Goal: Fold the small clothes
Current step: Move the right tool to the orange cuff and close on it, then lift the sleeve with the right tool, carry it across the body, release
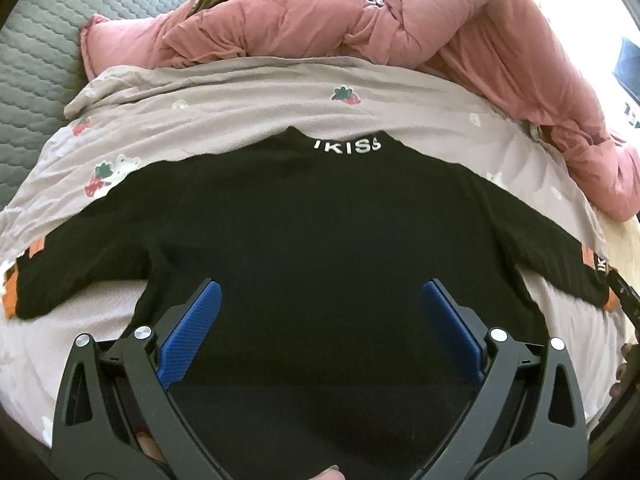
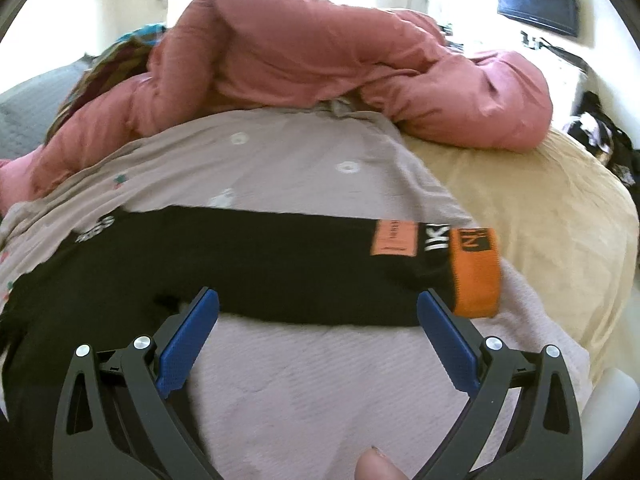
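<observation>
**Black top lay flat on the bed, both tongs wide**

A small black long-sleeved top (image 1: 320, 232) lay spread flat on a greyish sheet (image 1: 240, 120) printed with strawberries, which covered part of the bed. Its collar, lettered in white, pointed away from the cameras, and both sleeves stretched out to the sides. The left tongs (image 1: 320, 320) hovered over the lower body of the top, blue pads (image 1: 192, 332) set wide apart and holding nothing. The right tongs (image 2: 318, 328) were likewise wide and empty, poised near the top's right sleeve (image 2: 280, 264), with the far tip close to its orange cuff (image 2: 476, 276). An orange patch (image 2: 394, 238) and white letters sat just beside that cuff. Behind the sheet, a bunched pink quilt (image 1: 360, 24) lay across the bed. A tan cover (image 2: 540, 208) showed to the right, and a dark screen (image 2: 536, 0) hung on the far wall.
</observation>
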The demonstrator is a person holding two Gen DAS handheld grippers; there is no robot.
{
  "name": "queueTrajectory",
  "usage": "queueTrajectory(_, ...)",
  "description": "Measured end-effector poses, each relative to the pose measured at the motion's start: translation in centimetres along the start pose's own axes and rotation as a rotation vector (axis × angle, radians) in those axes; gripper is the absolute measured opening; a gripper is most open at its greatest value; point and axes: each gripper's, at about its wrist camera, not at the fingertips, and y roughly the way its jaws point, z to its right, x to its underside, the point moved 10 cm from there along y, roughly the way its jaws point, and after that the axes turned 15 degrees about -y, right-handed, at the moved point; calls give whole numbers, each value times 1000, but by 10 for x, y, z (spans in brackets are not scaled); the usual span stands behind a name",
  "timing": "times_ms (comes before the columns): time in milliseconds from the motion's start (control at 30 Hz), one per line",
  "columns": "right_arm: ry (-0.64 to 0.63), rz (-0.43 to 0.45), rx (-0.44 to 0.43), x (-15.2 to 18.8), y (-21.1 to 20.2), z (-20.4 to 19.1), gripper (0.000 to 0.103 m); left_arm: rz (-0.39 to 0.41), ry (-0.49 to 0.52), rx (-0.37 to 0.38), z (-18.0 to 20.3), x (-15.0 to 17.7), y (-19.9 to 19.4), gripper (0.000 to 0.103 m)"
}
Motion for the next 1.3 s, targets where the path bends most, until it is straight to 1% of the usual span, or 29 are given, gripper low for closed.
queueTrajectory(200, 83, -48, 46, 6, 16, 36, 99, 15, 2, 3, 7, -22, 10, 94)
queueTrajectory(333, 142, -99, 50, 19, 27, 54, 99, 10, -1, 18, 12, -36, 19, 94)
queueTrajectory(467, 189, -145, 72, 29, 41, 74, 99, 27, 10, 4, 17, -50, 28, 94)
queueTrajectory(600, 273, -189, 59, 40, 56, 92, 99, 33, 3, 8, 17, -55, 37, 94)
queueTrajectory(667, 303, -207, 69, 45, 64, 101, 98, 22, -12, 9, 14, -54, 44, 94)
queueTrajectory(800, 335, -224, 67, 47, 80, 110, 98, -1, -26, -7, 3, -49, 57, 94)
queueTrajectory(967, 368, -210, 34, 40, 96, 112, 99, 2, -40, -23, -8, -52, 61, 94)
queueTrajectory(1000, 370, -202, 33, 38, 94, 110, 97, 3, -46, -25, -10, -52, 61, 94)
queueTrajectory(1033, 365, -193, 39, 35, 92, 108, 94, 4, -49, -30, -13, -53, 61, 94)
queueTrajectory(1100, 327, -159, 55, 25, 86, 104, 78, 14, -52, -38, -16, -55, 60, 94)
queueTrajectory(1133, 305, -146, 57, 19, 84, 102, 74, 21, -54, -45, -20, -56, 60, 94)
queueTrajectory(1167, 288, -133, 58, 14, 83, 101, 62, 25, -56, -47, -22, -57, 59, 94)
queueTrajectory(1200, 280, -121, 64, 11, 81, 101, 46, 31, -58, -51, -25, -59, 58, 94)
queueTrajectory(1300, 231, -88, 49, -2, 74, 94, 24, 52, -58, -58, -31, -62, 52, 94)
